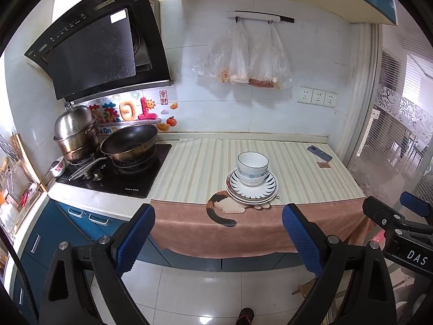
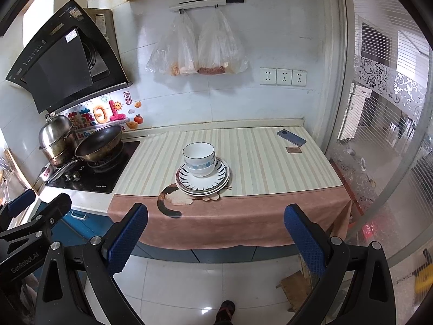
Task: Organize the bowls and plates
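Observation:
Two white bowls [image 1: 252, 168] [image 2: 199, 159] are nested on a stack of plates [image 1: 253, 191] [image 2: 203, 182] near the front of the striped counter mat [image 1: 205, 162] [image 2: 254, 159]. The top plate has a dark radial pattern. My left gripper [image 1: 218, 237] is open and empty, held back over the floor in front of the counter. My right gripper [image 2: 216, 237] is likewise open and empty, well short of the stack. The right gripper [image 1: 400, 216] shows at the right edge of the left wrist view; the left gripper [image 2: 32, 211] shows at the left edge of the right wrist view.
A stove [image 1: 116, 170] with a wok [image 1: 130, 142] and steel steamer pot [image 1: 75, 132] stands left. A phone [image 1: 319, 153] [image 2: 291, 137] and a small card [image 2: 293, 150] lie at the back right. Plastic bags [image 1: 243, 57] hang on the wall. A glass door [image 2: 379, 135] bounds the right.

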`<state>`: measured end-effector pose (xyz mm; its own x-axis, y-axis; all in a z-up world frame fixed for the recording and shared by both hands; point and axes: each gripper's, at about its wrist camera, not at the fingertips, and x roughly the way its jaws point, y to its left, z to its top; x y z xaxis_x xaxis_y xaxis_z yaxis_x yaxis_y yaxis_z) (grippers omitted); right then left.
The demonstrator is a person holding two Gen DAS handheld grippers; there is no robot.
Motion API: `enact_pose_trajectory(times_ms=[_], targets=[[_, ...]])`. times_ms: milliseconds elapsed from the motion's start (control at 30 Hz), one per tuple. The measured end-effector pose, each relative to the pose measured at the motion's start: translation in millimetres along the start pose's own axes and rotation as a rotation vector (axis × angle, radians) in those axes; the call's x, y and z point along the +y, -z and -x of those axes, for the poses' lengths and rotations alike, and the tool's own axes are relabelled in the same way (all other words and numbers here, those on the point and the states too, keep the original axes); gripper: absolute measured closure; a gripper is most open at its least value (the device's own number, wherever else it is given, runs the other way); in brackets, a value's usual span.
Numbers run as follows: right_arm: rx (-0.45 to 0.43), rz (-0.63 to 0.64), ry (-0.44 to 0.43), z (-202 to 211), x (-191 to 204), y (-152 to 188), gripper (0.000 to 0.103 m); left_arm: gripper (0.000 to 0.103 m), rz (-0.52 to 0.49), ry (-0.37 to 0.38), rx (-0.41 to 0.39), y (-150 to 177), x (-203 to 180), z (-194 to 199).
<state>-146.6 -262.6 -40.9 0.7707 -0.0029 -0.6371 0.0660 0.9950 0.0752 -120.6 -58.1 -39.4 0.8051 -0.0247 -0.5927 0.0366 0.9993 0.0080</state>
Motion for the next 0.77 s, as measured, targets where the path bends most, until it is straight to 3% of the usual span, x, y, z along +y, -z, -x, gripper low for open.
enact_pose_trajectory(times_ms=[767], targets=[[-0.009, -0.001, 0.002, 7.5, -3.9, 2.9, 0.0, 0.007, -0.006, -0.003, -0.017, -0.9, -2.9, 7.7]])
